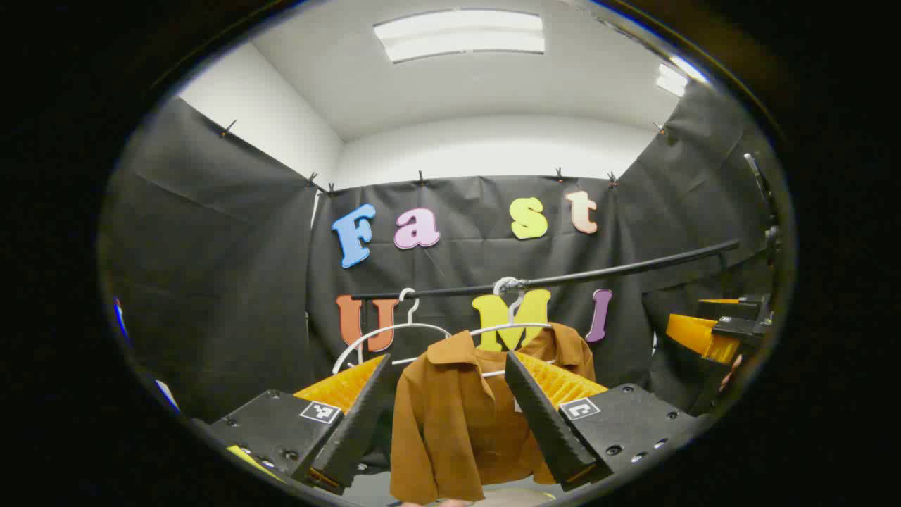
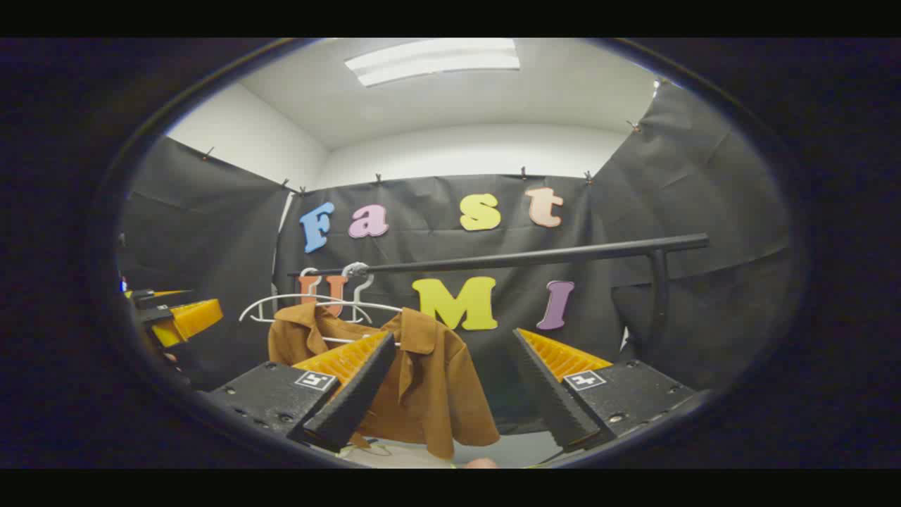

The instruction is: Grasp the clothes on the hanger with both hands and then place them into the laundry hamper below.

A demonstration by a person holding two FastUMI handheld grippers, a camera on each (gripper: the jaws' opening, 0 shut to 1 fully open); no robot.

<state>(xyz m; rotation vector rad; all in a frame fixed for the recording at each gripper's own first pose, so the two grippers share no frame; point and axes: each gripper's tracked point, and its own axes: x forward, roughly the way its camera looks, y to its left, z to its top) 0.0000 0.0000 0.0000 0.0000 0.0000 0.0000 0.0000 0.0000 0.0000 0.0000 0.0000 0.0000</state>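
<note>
Both grippers [image 1: 450, 401] [image 2: 450, 384] wide, short of shirt [image 1: 457, 415]

The shirt [image 1: 457, 422] is matt brown cloth, soft and faintly napped. The hangers [image 1: 394, 331] look like smooth white plastic or coated wire. The rail [image 2: 521, 258] is smooth black metal with a dull sheen.

Right tongs [image 2: 450, 398] spread wide, nothing between the fingers. Brown shirt [image 2: 429, 380] hangs on a white hanger [image 2: 310, 301] from the black rail [image 2: 521, 258], ahead and left. Left tongs [image 2: 179, 313] at far left edge.
</note>
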